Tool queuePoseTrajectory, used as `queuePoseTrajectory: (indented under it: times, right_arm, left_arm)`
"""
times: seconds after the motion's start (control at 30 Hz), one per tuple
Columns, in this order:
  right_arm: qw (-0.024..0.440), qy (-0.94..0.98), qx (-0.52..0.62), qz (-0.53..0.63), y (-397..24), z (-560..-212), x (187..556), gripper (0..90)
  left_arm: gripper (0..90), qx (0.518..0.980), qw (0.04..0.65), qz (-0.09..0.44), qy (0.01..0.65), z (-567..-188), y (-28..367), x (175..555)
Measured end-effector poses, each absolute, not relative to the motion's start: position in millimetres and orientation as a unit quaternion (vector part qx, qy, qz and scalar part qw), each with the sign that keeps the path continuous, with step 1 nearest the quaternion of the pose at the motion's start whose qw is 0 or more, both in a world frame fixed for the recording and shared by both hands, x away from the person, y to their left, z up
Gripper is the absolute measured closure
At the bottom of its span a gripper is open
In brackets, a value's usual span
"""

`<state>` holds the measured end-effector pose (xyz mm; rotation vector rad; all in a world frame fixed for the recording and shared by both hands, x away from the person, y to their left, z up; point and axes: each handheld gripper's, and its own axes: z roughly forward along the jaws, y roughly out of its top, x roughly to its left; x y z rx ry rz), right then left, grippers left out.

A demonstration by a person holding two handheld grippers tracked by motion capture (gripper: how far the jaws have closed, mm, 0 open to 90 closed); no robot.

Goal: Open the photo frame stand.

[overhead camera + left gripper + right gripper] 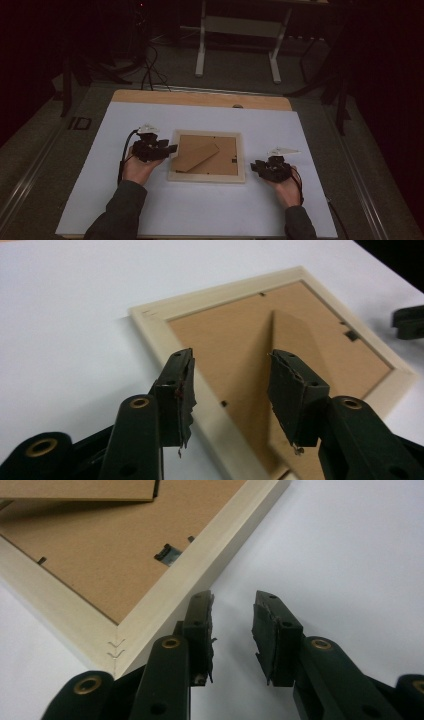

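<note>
dark sleeves (120,212); black jaws

This looks like a dim lab or recording room. A plywood tabletop (200,97) under a plain white sheet (200,210) stands on grey carpeted floor (240,80). Beyond it black cables (148,70) trail across the floor, the white metal legs of another table (201,50) rise, and dark stand legs (67,85) flank the sides.

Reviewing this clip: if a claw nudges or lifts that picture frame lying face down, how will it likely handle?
The picture frame lies flat on the white sheet, so a nudge would probably slide it, not tip it. Its pale wooden border looks stiff. The cardboard stand seems thin and hinged, so it may flap when lifted.
</note>
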<state>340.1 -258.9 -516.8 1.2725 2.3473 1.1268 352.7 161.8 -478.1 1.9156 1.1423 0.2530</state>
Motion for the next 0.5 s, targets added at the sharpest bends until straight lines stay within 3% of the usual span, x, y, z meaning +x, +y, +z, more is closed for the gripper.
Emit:
queuePoseTrajectory:
  times: [0.5]
  right_arm:
    - [0.113, 0.805, 0.431, 0.392, -256.5, -514.3, 338.6, 65.7]
  left_arm:
    - [56.8, 0.804, 0.429, 0.023, 0.411, -479.1, 134.3, 377.8]
